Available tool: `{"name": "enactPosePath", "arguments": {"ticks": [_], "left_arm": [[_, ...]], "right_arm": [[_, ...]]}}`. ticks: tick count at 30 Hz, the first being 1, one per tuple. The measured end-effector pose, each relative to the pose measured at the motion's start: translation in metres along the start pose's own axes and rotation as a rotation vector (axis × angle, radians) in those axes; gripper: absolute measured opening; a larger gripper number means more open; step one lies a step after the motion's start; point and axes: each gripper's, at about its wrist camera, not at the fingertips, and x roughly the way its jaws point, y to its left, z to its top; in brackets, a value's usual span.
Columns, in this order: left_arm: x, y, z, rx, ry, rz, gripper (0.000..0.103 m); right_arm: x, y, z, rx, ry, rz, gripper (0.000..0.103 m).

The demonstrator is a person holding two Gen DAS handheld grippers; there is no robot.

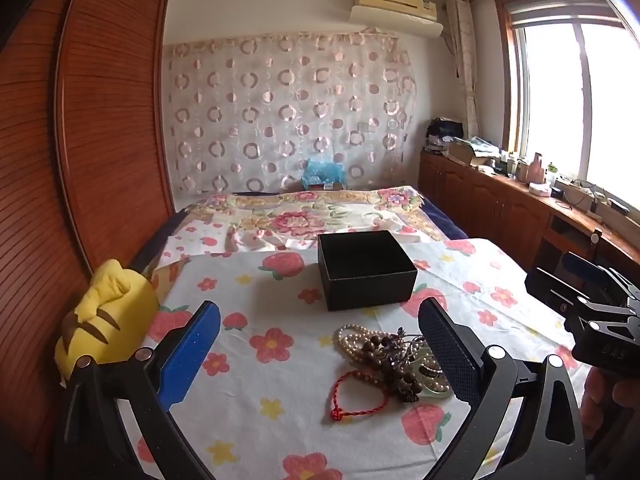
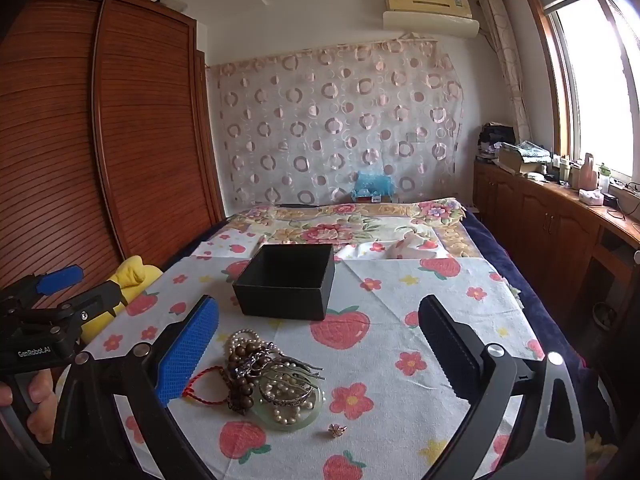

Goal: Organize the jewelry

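Observation:
An open black box [image 1: 366,270] [image 2: 287,282] stands empty on the strawberry-print cloth [image 1: 260,288] [image 2: 400,304]. In front of it lies a jewelry pile [image 1: 394,358] [image 2: 266,376]: pearl strands, brown wooden beads, a dark hair claw, a pale green bangle. A red cord bracelet [image 1: 356,396] [image 2: 204,384] lies at the pile's left. A small ring [image 2: 337,429] sits alone in front. My left gripper [image 1: 320,344] hangs open just short of the pile. My right gripper [image 2: 320,344] is open too, over the cloth, and shows at the left wrist view's right edge [image 1: 592,300]. Nothing is held.
A yellow plush toy [image 1: 108,320] [image 2: 120,292] lies at the cloth's left edge against a brown slatted wardrobe [image 1: 100,140]. A flowered bed [image 1: 304,216] stretches beyond the box. Cluttered wooden cabinets [image 2: 560,216] run along the right under the window. A hand [image 2: 32,400] grips the left gripper's handle.

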Motion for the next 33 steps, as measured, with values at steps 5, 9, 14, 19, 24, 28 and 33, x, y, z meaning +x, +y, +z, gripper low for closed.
{"name": "enactPosePath", "arguments": {"ticks": [5, 9, 14, 19, 24, 28, 33], "left_arm": [[0.000, 0.000, 0.000, 0.000, -0.002, 0.000, 0.096], [0.000, 0.000, 0.000, 0.000, -0.003, 0.000, 0.096], [0.001, 0.000, 0.001, 0.004, -0.002, 0.001, 0.096], [-0.001, 0.000, 0.000, -0.001, -0.005, -0.003, 0.096], [0.002, 0.000, 0.000, 0.002, -0.001, -0.002, 0.096], [-0.003, 0.002, 0.008, -0.001, -0.007, -0.002, 0.096], [-0.003, 0.003, 0.012, -0.001, -0.003, -0.002, 0.096]], "right_arm": [[0.000, 0.000, 0.000, 0.000, -0.001, 0.000, 0.101], [0.000, 0.000, 0.000, 0.000, 0.000, 0.000, 0.101], [0.000, 0.000, 0.001, 0.001, 0.000, 0.001, 0.101], [0.000, 0.000, 0.001, 0.001, 0.000, 0.001, 0.100], [0.000, 0.000, 0.000, 0.001, 0.000, 0.000, 0.101], [0.000, 0.000, 0.000, 0.001, 0.001, 0.001, 0.101], [0.001, -0.001, -0.001, 0.003, 0.002, 0.001, 0.101]]}}
